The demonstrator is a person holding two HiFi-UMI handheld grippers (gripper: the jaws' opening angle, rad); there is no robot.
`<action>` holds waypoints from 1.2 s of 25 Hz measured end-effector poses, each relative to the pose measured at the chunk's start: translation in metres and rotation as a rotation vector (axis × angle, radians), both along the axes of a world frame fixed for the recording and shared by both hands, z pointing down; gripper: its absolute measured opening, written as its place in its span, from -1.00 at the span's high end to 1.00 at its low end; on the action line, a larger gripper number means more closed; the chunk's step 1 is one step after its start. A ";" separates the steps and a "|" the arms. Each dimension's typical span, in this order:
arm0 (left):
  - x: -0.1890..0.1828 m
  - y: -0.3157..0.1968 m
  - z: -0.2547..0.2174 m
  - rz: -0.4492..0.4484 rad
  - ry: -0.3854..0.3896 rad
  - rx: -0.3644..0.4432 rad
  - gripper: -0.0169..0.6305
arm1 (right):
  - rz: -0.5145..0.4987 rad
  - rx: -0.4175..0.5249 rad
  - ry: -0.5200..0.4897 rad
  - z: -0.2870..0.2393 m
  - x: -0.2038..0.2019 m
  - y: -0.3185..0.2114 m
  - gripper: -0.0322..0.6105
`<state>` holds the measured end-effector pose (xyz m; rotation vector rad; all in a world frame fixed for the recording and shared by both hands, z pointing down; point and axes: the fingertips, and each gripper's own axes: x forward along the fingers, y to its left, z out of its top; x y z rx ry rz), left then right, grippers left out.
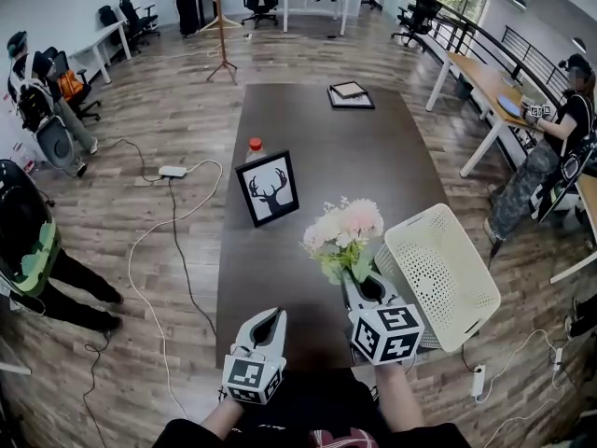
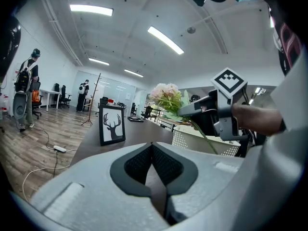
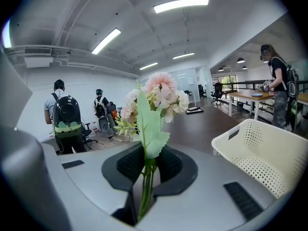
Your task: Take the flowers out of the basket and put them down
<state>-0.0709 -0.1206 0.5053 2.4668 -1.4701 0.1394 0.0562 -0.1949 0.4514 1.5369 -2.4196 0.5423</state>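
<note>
Dark office table, right hand-held gripper clamping flowers, left hand-held gripper closed, empty

The flowers, a small bouquet of pale pink and cream blooms with green leaves, stand upright over the near end of the dark table. Their thin green stems are pinched between the jaws of the right gripper. They are outside the basket, just left of it. The basket is white perforated plastic and sits at the table's near right edge, its inside showing.
</note>
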 end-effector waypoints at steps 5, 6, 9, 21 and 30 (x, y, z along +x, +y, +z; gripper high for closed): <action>-0.010 -0.001 0.001 0.000 0.002 0.001 0.92 | -0.008 -0.010 -0.001 0.006 -0.015 0.003 0.72; -0.012 -0.001 0.001 0.003 0.003 0.003 0.92 | -0.011 -0.012 -0.002 0.008 -0.018 0.003 0.72; -0.015 0.000 0.001 0.013 0.006 0.005 0.92 | -0.018 -0.020 -0.001 0.013 -0.026 0.006 0.72; -0.028 0.000 0.001 -0.001 -0.001 0.006 0.92 | -0.046 -0.066 0.057 0.049 -0.046 0.015 0.72; -0.036 0.002 0.003 -0.002 -0.014 0.005 0.92 | -0.062 -0.103 0.064 0.077 -0.060 0.026 0.72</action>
